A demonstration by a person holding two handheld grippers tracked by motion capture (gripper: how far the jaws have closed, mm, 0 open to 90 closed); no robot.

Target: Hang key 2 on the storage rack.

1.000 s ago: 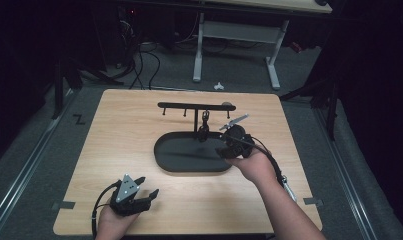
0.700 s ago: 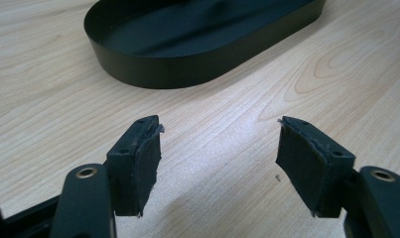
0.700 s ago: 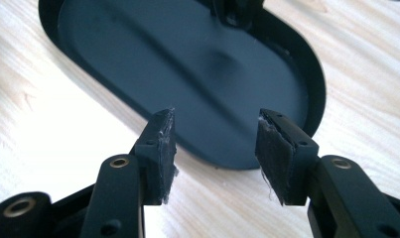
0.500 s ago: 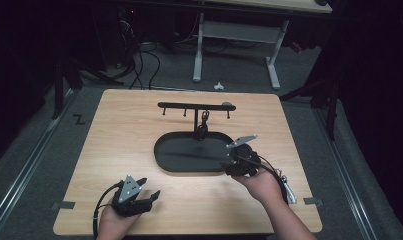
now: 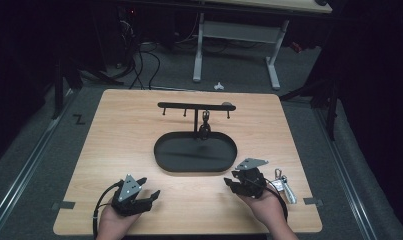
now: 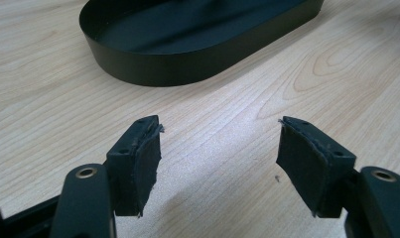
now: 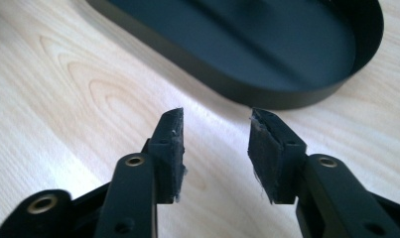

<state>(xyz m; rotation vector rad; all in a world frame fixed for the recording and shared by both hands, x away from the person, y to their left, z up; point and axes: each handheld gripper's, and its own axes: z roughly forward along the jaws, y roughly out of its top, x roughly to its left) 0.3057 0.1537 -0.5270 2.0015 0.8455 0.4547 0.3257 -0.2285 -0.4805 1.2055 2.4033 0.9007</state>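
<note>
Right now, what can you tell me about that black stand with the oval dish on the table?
The black stand looks like dark metal. Its bottom is a long oval dish with a low upright wall, and the part of the dish that can be seen holds nothing. A thin post rises from the dish's far side and carries a straight crossbar with little pegs hanging down. One small dark item dangles beside the post. The stand sits upright mid-table on the wooden table, and no hand-held gripper touches it.

surface: wooden table (image 5: 119,135) | on it: black oval tray (image 5: 195,152); metal clip (image 5: 284,182) near right edge
</note>
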